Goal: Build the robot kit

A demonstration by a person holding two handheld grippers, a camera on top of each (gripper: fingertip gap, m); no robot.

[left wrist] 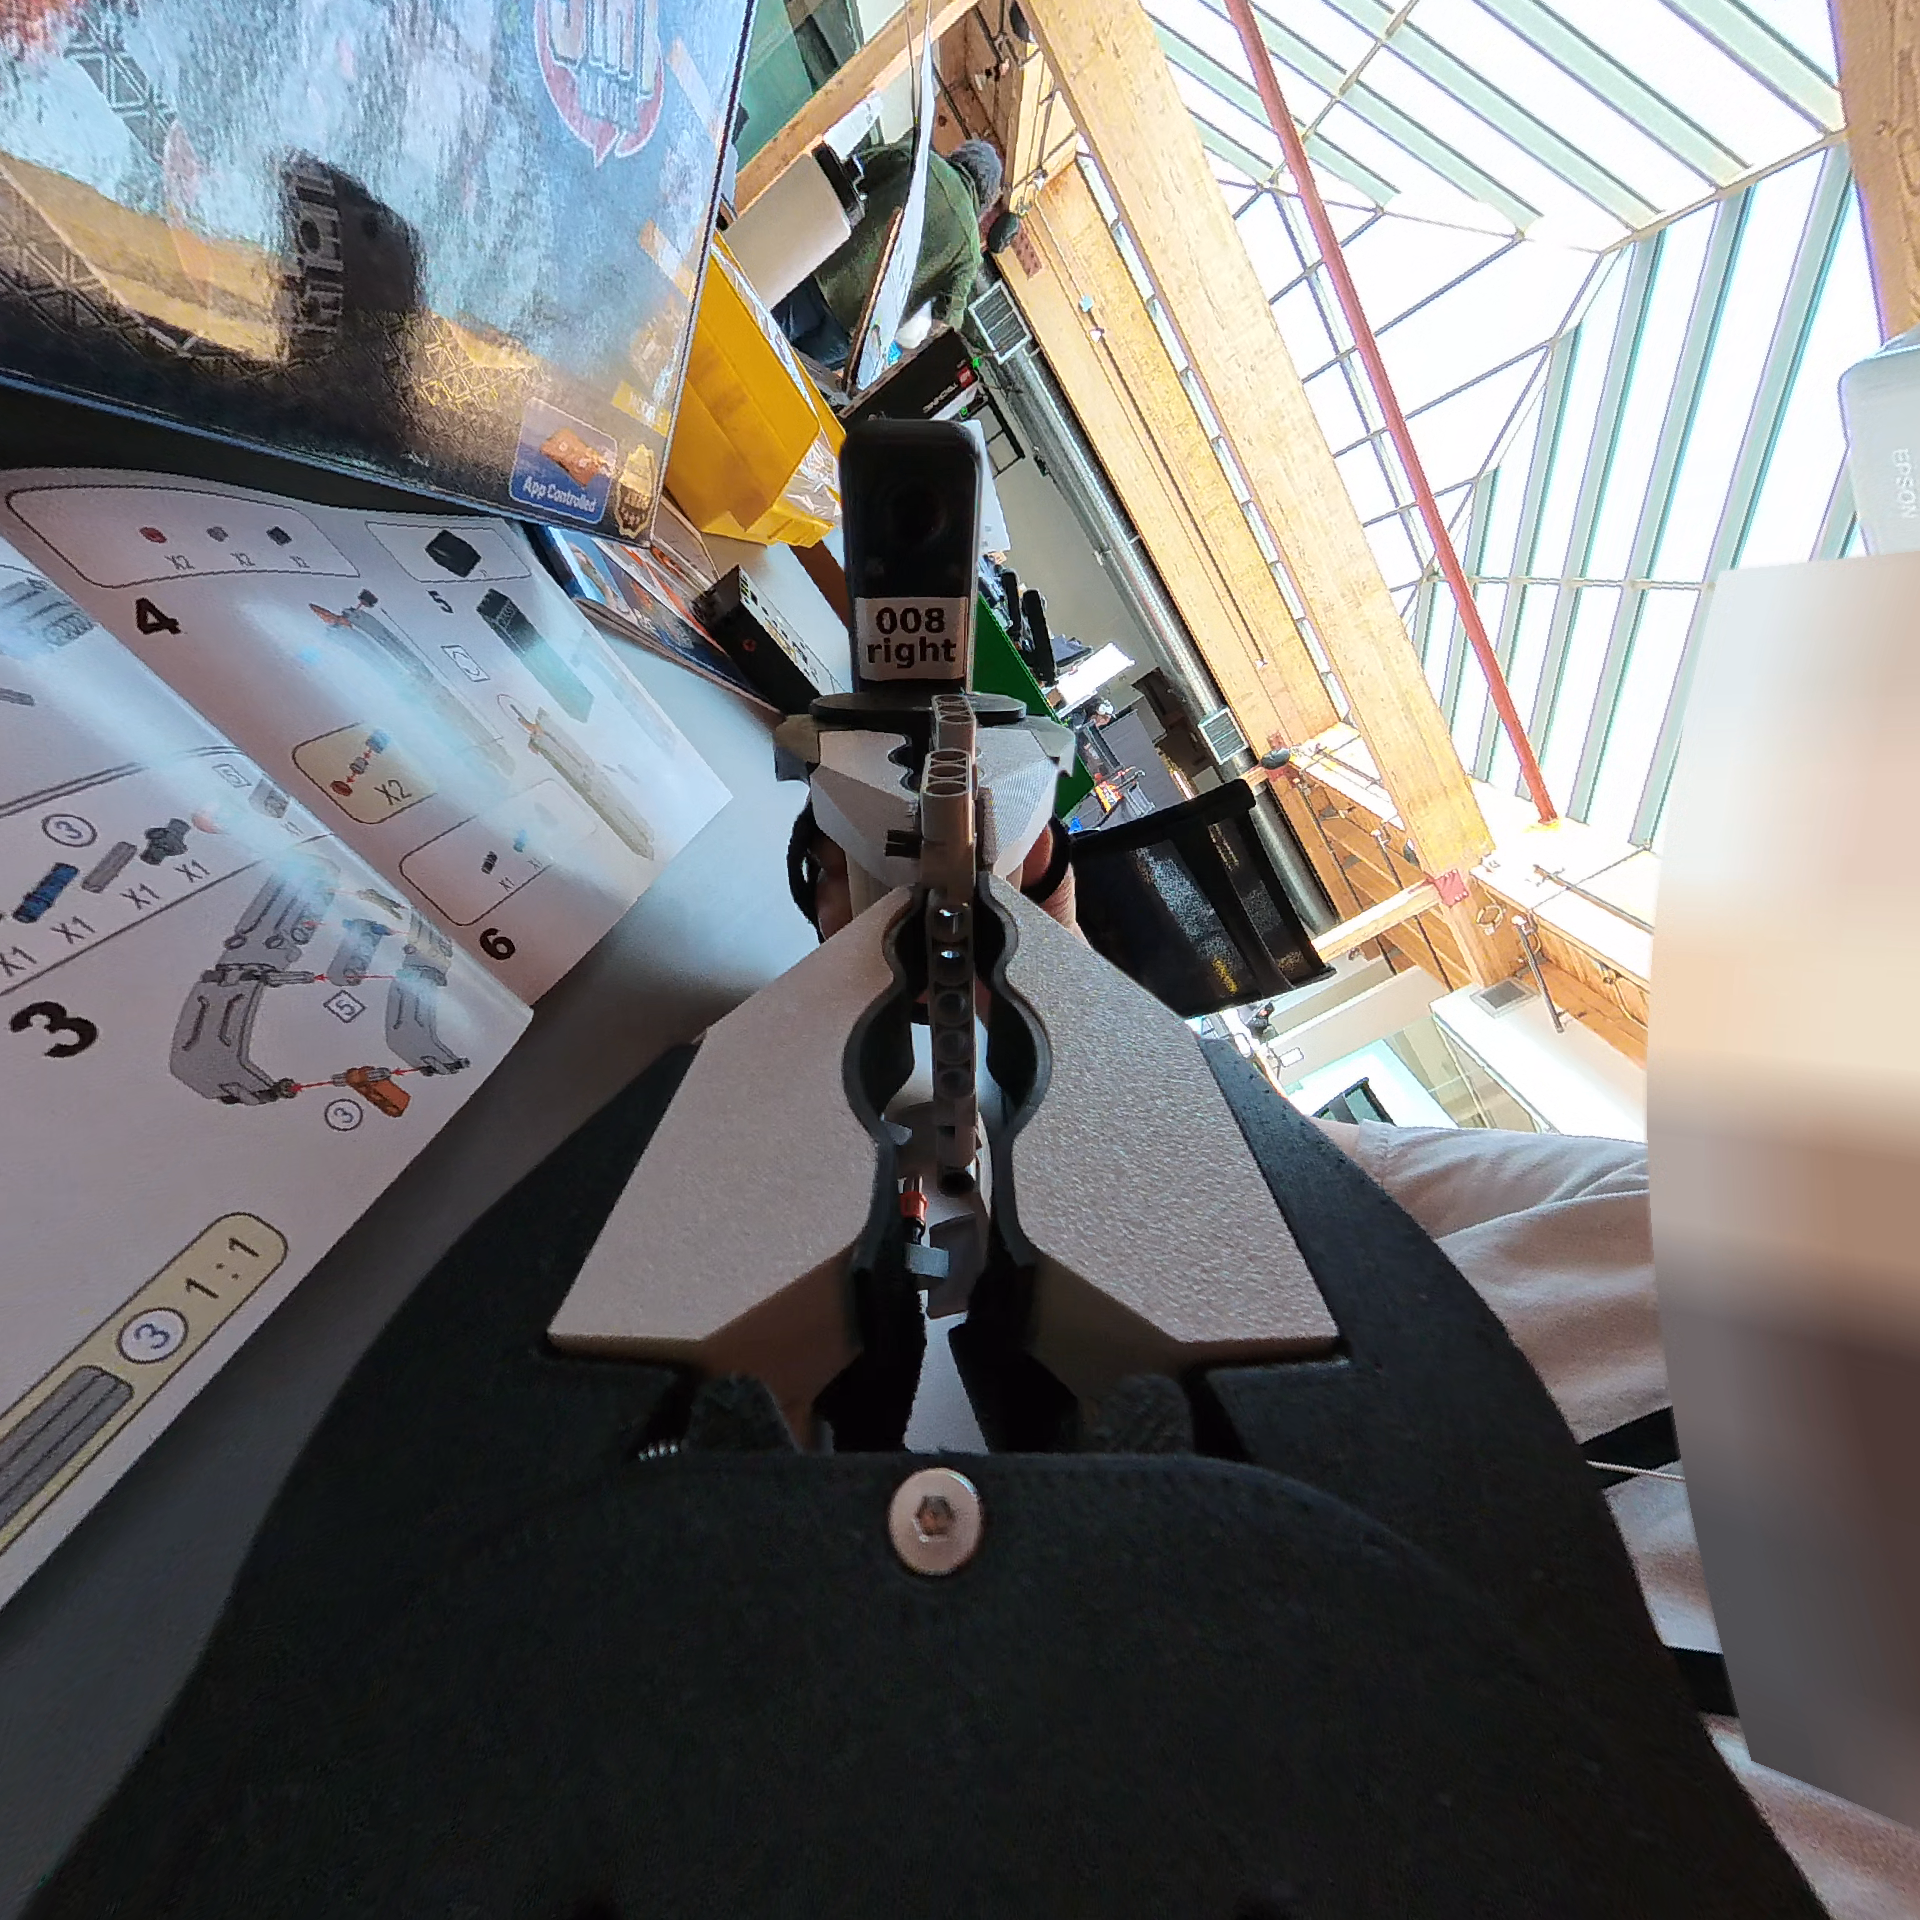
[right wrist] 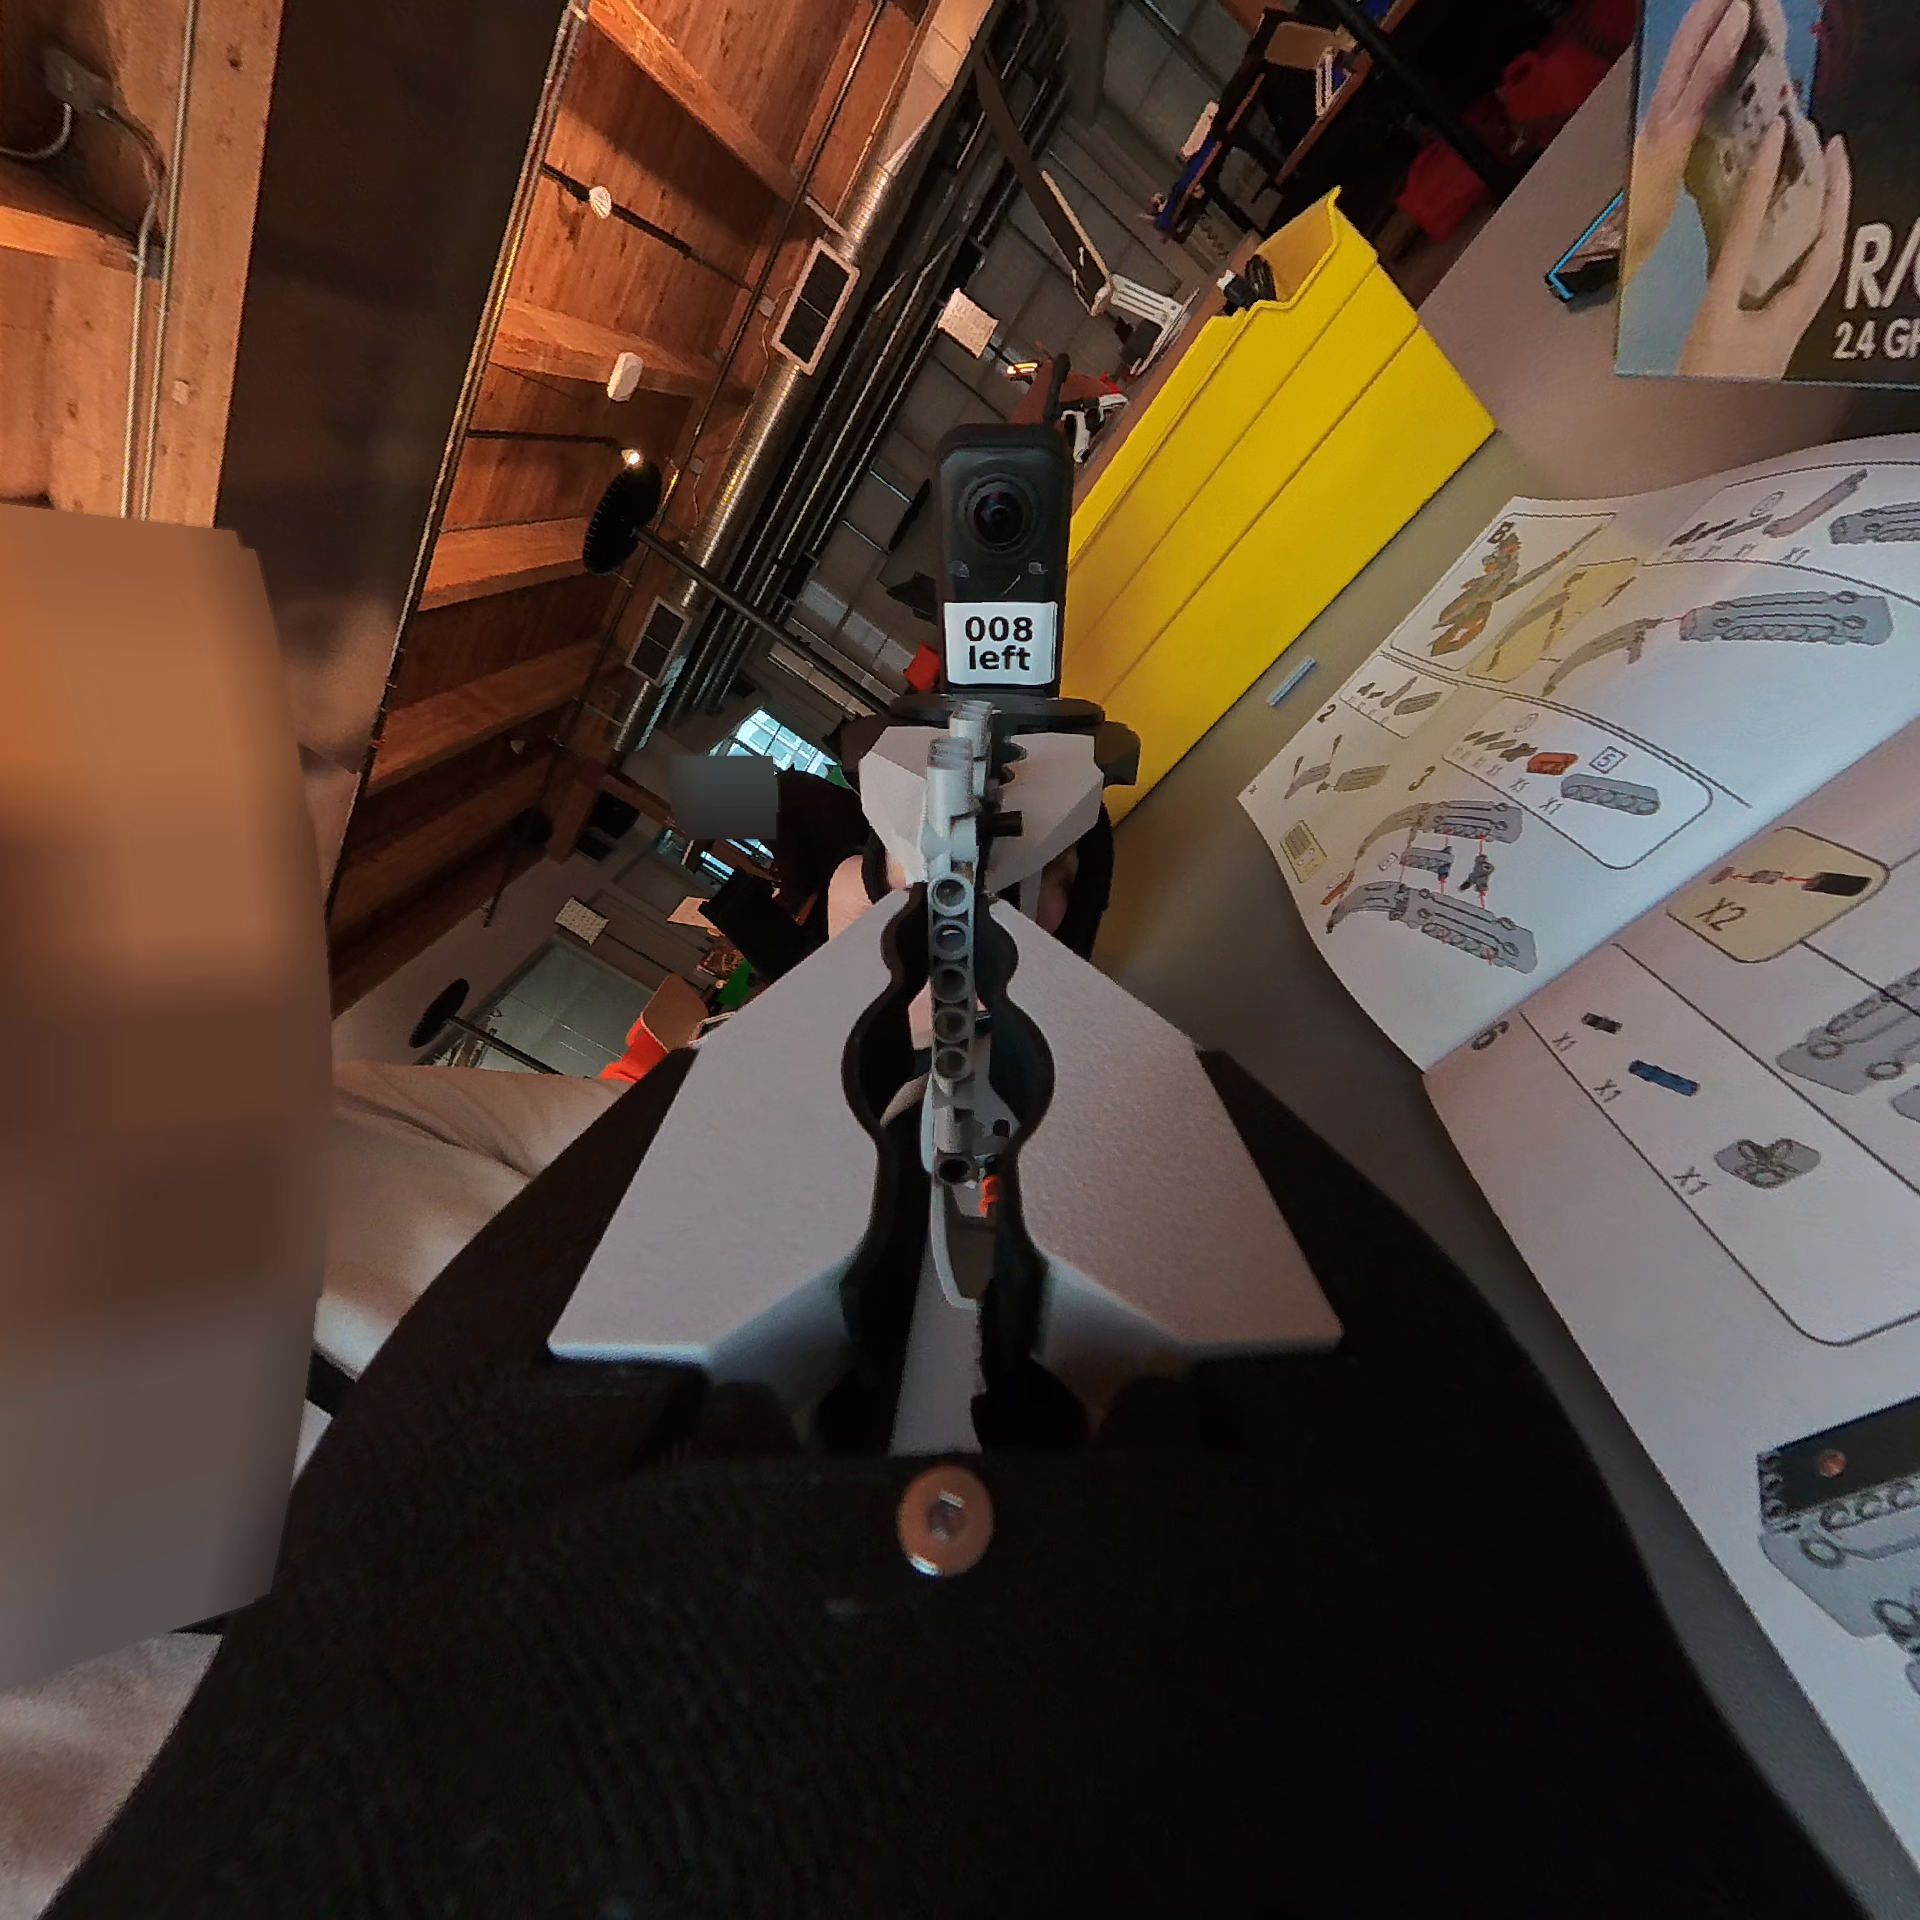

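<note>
Both claws [left wrist: 948, 925] [right wrist: 948, 914] clamping grey beam assembly [left wrist: 951, 1029]

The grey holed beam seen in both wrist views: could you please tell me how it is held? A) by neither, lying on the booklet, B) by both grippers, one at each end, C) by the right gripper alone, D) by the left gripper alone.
B: the grey holed beam runs between the shut jaws of the left gripper and the right gripper, above the open instruction booklet.
</note>
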